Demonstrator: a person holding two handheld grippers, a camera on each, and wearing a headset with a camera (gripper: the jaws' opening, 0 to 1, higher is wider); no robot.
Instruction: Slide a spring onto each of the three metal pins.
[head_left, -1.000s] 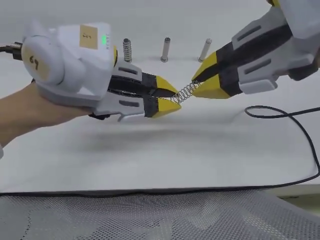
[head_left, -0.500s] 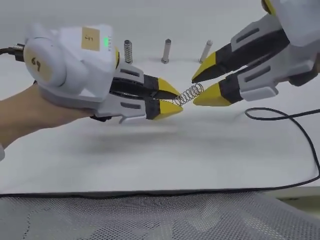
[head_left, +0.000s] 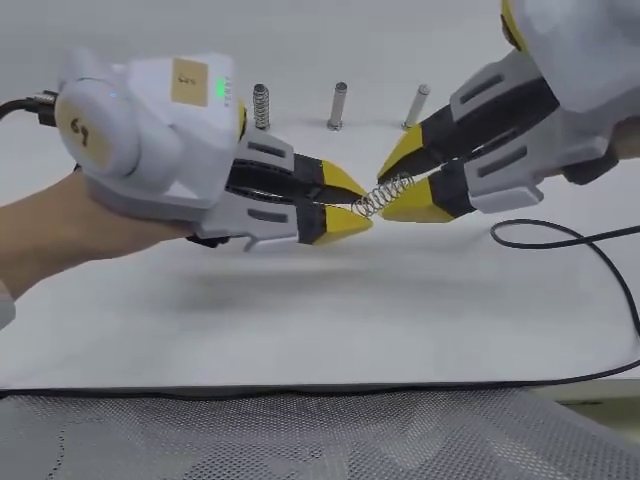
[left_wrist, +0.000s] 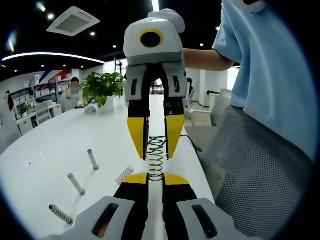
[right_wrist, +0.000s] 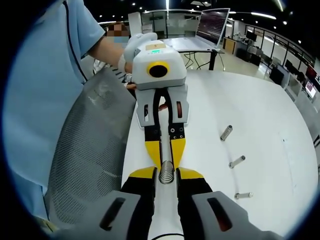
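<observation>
**Spring pinched by the left claw, right claw parted around its other end**

The spring (head_left: 383, 195) is a short coil of thin bright wire, with turns open enough to see through. It hangs in the air above the white table (head_left: 300, 310), in front of the row of pins. It slopes up from the left gripper (head_left: 366, 206) toward the right gripper (head_left: 384, 192). The left gripper is clenched on the spring's near end. In the left gripper view the coil rises straight out of the narrow slot between that gripper's yellow tips. The right gripper's jaws stand parted, one on each side of the coil's other end; whether either touches the wire cannot be told. In the right gripper view the spring shows end-on as a small ring between that gripper's own tips.

Behind, the first pin (head_left: 261, 105) is already sleeved in coils. The second pin (head_left: 337, 105) stands bare and upright, and the third pin (head_left: 417, 104) is bare and leans. In the left gripper view a loose spring (left_wrist: 125, 175) lies on the table near the pins. A black cable (head_left: 560, 235) curls on the table on the right gripper's side.

A second ago the right gripper was clamped on the coil's far end. Half a second ago its jaws were wide apart, and now the gap looks slightly narrower. The left gripper keeps its grip throughout.
</observation>
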